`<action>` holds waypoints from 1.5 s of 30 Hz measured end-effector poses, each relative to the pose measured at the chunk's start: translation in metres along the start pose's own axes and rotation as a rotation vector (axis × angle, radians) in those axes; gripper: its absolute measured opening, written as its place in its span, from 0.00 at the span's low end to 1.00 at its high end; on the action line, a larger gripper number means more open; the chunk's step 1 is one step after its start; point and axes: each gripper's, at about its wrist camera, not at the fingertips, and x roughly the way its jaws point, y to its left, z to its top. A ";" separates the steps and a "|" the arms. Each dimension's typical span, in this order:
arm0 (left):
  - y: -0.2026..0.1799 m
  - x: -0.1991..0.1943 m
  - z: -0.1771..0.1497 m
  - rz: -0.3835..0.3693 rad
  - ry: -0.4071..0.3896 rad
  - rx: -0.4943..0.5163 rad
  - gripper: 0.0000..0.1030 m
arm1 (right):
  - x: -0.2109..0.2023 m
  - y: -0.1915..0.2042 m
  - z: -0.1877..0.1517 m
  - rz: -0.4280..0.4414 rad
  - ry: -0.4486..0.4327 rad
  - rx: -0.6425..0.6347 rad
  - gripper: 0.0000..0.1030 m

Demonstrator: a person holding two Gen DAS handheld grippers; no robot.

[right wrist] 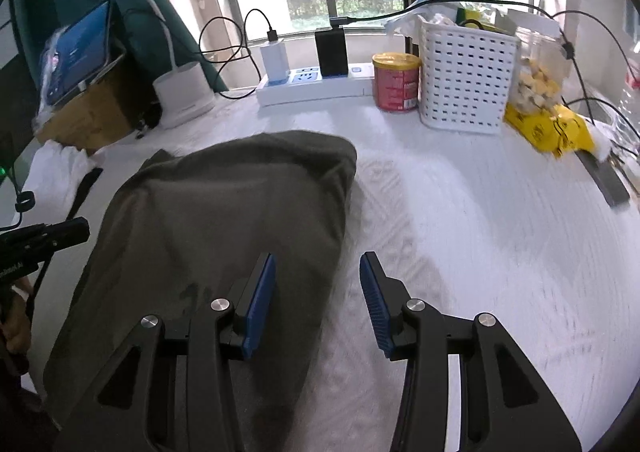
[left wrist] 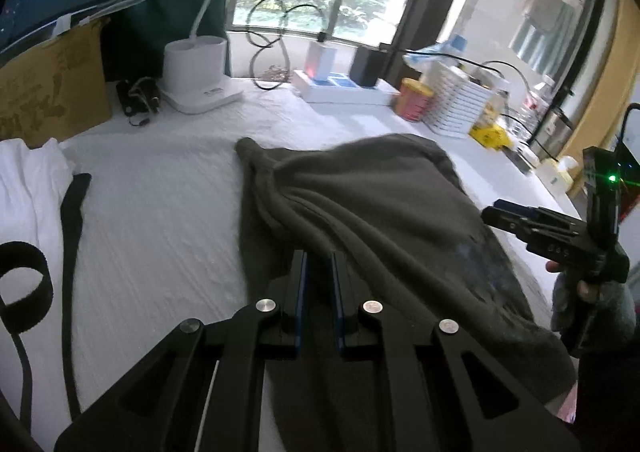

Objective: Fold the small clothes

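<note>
The dark olive garment (left wrist: 360,220) lies bunched on the white-covered surface (left wrist: 160,212), its long axis running from just under the fingers away toward the window. The left gripper (left wrist: 319,264) hangs over the near edge of the cloth, its fingers (left wrist: 300,272) drawn almost together with only a narrow gap; a fold of the fabric sits in that gap, but whether the pads actually pinch it cannot be told. The right gripper (right wrist: 318,284) has its fingers (right wrist: 262,292) standing well apart and holds nothing: its left finger is above the garment's right edge, its other finger over bare surface. So the cloth lies ahead and to the left of the right fingers, and straight ahead and to the right of the left ones. The left hand looks nearer to a grip; the right would need to shift left onto the edge.
</note>
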 end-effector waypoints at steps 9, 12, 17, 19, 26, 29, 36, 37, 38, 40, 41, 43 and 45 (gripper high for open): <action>-0.027 -0.018 -0.033 -0.094 0.026 0.019 0.10 | -0.033 0.013 -0.030 0.000 -0.015 0.006 0.45; -0.031 -0.016 -0.048 -0.093 0.054 0.003 0.10 | -0.038 0.014 -0.041 -0.001 -0.010 0.010 0.45; -0.041 -0.022 -0.067 -0.113 0.065 -0.010 0.13 | -0.048 0.020 -0.061 0.006 0.000 0.009 0.45; -0.047 -0.023 -0.074 -0.114 0.072 -0.001 0.48 | -0.051 0.023 -0.070 0.010 0.009 0.011 0.45; -0.060 -0.029 -0.092 -0.138 0.089 0.040 0.78 | -0.058 0.027 -0.097 0.023 0.025 0.022 0.46; -0.070 -0.029 -0.099 -0.129 0.086 0.110 0.77 | -0.061 0.027 -0.104 0.021 0.026 0.025 0.46; -0.074 -0.032 -0.109 -0.117 0.076 0.181 0.11 | -0.068 0.026 -0.116 0.013 0.011 0.043 0.46; -0.069 -0.037 -0.107 -0.132 0.073 0.154 0.08 | -0.068 0.027 -0.117 0.011 0.011 0.041 0.46; -0.068 -0.040 -0.107 -0.128 0.065 0.149 0.07 | -0.069 0.027 -0.118 0.010 0.012 0.039 0.46; -0.069 -0.054 -0.107 -0.113 0.031 0.170 0.06 | -0.070 0.030 -0.120 0.008 0.013 0.031 0.46; -0.069 -0.062 -0.106 -0.105 0.017 0.179 0.06 | -0.070 0.031 -0.121 0.006 0.013 0.028 0.46; -0.067 -0.070 -0.105 -0.105 0.010 0.181 0.06 | -0.071 0.033 -0.123 0.005 0.015 0.024 0.46; -0.067 -0.076 -0.107 -0.100 0.007 0.200 0.05 | -0.071 0.035 -0.126 0.005 0.021 0.020 0.46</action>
